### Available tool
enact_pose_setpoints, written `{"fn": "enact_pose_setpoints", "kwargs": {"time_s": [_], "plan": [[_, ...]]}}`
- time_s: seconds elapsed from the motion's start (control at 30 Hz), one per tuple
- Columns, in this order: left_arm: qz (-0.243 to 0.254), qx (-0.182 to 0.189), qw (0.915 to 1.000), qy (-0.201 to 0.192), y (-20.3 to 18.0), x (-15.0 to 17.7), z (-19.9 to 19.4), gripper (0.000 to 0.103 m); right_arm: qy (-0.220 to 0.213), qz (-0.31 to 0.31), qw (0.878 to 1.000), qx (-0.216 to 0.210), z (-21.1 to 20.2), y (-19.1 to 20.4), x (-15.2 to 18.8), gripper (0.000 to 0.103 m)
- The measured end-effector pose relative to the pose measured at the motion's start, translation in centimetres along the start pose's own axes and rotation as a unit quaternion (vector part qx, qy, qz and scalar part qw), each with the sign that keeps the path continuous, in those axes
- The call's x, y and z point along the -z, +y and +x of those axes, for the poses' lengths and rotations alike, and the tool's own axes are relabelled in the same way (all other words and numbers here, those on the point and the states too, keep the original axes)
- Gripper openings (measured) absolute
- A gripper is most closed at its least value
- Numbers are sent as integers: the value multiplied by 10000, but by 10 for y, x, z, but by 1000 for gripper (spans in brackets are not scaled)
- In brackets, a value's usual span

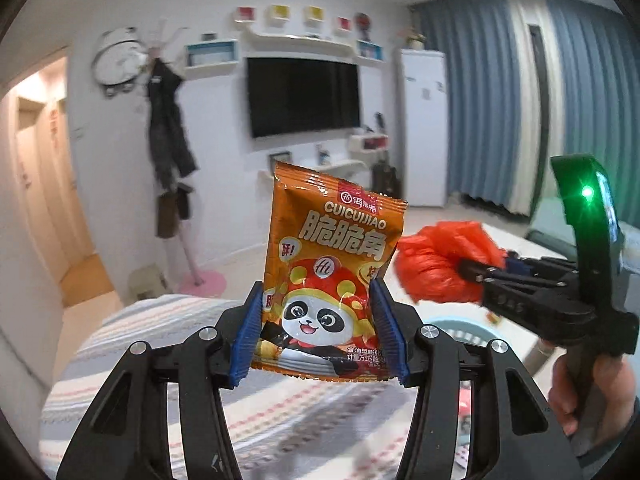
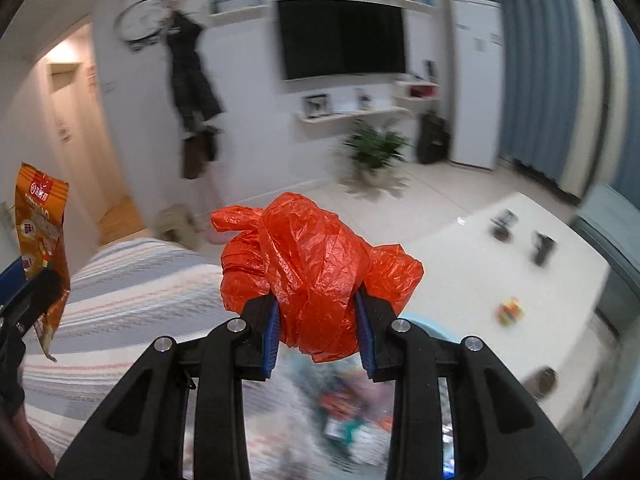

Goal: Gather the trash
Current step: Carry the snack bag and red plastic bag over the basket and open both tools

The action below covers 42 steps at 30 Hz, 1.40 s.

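1. Striped bedding (image 1: 168, 364) in grey, pink and white fills the lower left of both wrist views, so both grippers are up in the air over the bed, nothing resting on it.
2. Behind them is a white wall with a dark TV (image 1: 304, 96), a round clock (image 1: 116, 60), some dark clothes on a coat stand (image 1: 168, 136) and little wall shelves. A white fridge (image 1: 424, 124) and blue curtains (image 1: 492, 92) sit off to the right, and there's a potted plant (image 2: 374, 152) on the floor under the TV.
3. A white table (image 2: 480, 264) is just right of the bed with a few small blurry things on it, including something yellow and red. Can't tell what they are.
4. Under the right gripper the view is a smear, looks like a light blue bin (image 2: 424, 322) with mixed packaging inside, but too blurred to be sure.
5. Nothing stands between the two grippers; they're side by side and apart, not touching.
6. Left gripper (image 1: 318, 328): jaws about half open, blue pads pressed on both side edges of an orange snack bag (image 1: 324, 280) with a panda on it. The bag stands upright and clear of the bed.
7. Right gripper (image 2: 318, 332): jaws nearly closed, squeezing a scrunched-up orange-red plastic bag (image 2: 316, 264) that balloons out above the fingers.
8. A hand (image 1: 592, 396) shows on the right gripper's handle in the left view, with a green light lit on top.
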State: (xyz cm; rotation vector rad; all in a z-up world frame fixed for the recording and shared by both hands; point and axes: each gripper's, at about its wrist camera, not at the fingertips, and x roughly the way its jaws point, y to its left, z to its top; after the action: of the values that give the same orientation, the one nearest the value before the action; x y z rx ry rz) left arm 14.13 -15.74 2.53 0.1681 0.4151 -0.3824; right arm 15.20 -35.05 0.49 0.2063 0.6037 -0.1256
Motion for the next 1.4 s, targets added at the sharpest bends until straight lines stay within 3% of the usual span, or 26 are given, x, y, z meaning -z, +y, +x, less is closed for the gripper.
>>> {"fn": "enact_pose_setpoints", "kwargs": {"time_s": [0.13, 0.3, 0.6, 0.7, 0.8, 0.9, 1.23, 1.4], "plan": [[229, 297, 9992, 128, -38, 0, 14, 51, 160, 547, 9975, 407, -7, -66, 17, 29], [550, 668, 9955, 388, -87, 12, 36, 51, 409, 1049, 9921, 561, -3, -127, 41, 29], [851, 891, 9802, 1550, -121, 62, 112, 53, 1536, 1227, 9791, 527, 63, -147, 94, 33], [786, 906, 9754, 1850, -119, 78, 129, 57, 1681, 1169, 9774, 523, 75, -144, 103, 37], [785, 891, 9746, 1899, -119, 80, 134, 67, 1702, 1247, 9766, 410, 78, -146, 105, 51], [681, 897, 9750, 1914, -112, 77, 134, 70, 1625, 1296, 9772, 437, 76, -150, 103, 63], [336, 1230, 9769, 1713, -97, 70, 117, 76, 1515, 1382, 9784, 270, 61, -145, 95, 63], [176, 1176, 9806, 1555, -86, 64, 103, 76, 1238, 1208, 9848, 133, 42, -127, 85, 63]]}}
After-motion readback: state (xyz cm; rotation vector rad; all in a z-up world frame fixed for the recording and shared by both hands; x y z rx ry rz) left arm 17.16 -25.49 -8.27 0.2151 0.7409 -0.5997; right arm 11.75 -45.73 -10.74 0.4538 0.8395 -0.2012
